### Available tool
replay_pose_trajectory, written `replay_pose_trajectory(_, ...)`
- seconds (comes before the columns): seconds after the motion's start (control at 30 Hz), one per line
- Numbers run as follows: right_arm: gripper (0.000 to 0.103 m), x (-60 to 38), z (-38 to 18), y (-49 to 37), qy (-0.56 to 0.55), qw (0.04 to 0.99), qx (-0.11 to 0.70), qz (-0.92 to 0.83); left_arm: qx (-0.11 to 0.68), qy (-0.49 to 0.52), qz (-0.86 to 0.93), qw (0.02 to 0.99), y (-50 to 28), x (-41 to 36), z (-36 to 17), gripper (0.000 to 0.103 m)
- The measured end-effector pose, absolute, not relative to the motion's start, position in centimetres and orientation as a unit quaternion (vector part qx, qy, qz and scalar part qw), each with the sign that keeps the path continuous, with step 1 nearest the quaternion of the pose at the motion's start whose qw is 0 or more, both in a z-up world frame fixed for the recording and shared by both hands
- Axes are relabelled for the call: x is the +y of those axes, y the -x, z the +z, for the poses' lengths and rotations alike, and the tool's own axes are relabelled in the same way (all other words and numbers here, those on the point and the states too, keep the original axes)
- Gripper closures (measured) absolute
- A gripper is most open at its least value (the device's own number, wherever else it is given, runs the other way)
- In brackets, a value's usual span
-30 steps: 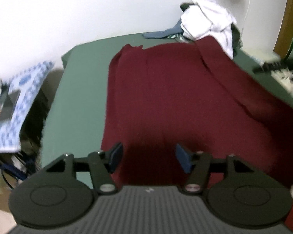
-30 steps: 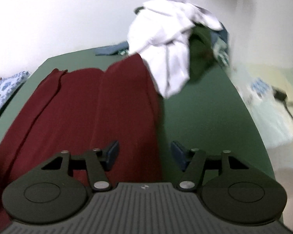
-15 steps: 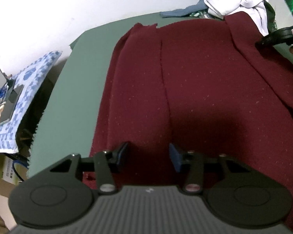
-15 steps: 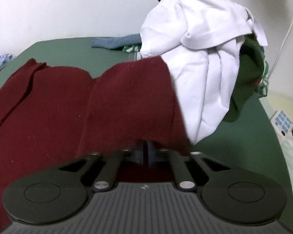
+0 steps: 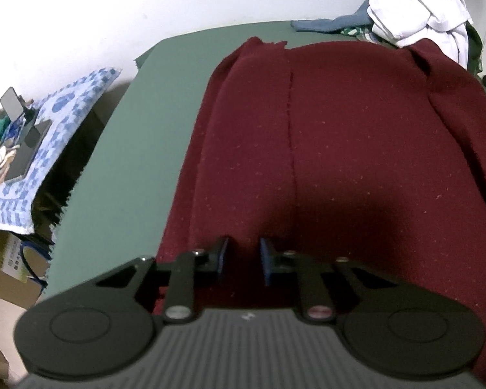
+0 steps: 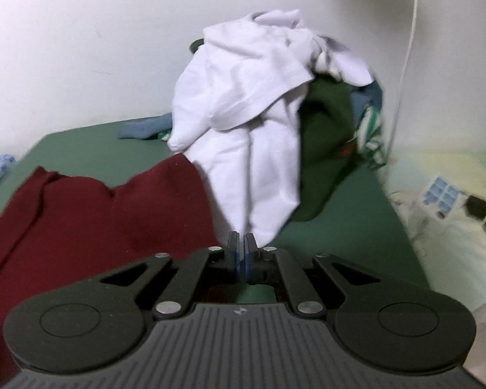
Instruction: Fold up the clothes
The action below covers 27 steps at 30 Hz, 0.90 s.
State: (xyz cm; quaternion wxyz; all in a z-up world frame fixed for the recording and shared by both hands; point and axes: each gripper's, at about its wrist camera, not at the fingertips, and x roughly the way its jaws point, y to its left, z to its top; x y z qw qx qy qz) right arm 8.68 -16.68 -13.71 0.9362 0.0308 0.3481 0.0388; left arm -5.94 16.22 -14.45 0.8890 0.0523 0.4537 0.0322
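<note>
A maroon garment (image 5: 340,136) lies spread flat on the green bed (image 5: 139,129), with a seam running down its middle. My left gripper (image 5: 244,251) sits low over the garment's near edge. Its blue-padded fingers (image 5: 223,253) stand a narrow gap apart, with maroon cloth showing between them. In the right wrist view my right gripper (image 6: 241,253) is shut at the right edge of the maroon garment (image 6: 113,220), and the cloth reaches up to its left finger. How much fabric is pinched is hidden.
A heap of unfolded clothes sits at the far right of the bed: a white garment (image 6: 252,123) on top, with dark green (image 6: 324,149) and blue (image 6: 142,129) pieces under it. A blue patterned cloth holding small items (image 5: 48,123) lies left of the bed. White bags (image 6: 453,220) are on the right.
My left gripper's fingers have closed in from wide apart to a narrow gap over the garment's near edge. My right gripper went from open to shut at the garment's right edge.
</note>
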Motion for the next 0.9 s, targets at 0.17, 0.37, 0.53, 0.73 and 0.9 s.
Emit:
replay_pose_trajectory(0.17,0.052,-15.2,-15.4,-10.2,-0.016,0.926,0.376,0.045,0.445,-0.068,0.022,0.893,5.6,15.2,-14.1,0.077)
replay_pose_trajectory(0.37,0.095,-13.2,-16.4,-11.1,-0.007,0.924,0.379,0.044,0.435,-0.119,0.016,0.892,5.0,13.0,-15.1,0.077)
replay_pose_trajectory(0.53,0.1,-17.8,-13.4,-8.2,-0.084,0.938,0.335,0.03,0.438,-0.104,0.014,0.893,4.5,13.6,-15.4,0.086)
replay_pose_trajectory(0.73,0.1,-24.2,-11.2,-3.2,-0.121,0.942,0.306,-0.064,0.429,-0.067,0.019,0.9,4.6,15.6,-14.5,0.093)
replay_pose_trajectory(0.9,0.1,-29.5,-9.6,1.0,-0.142,0.936,0.286,-0.15,0.425,-0.053,0.028,0.903,4.7,17.6,-13.8,0.093)
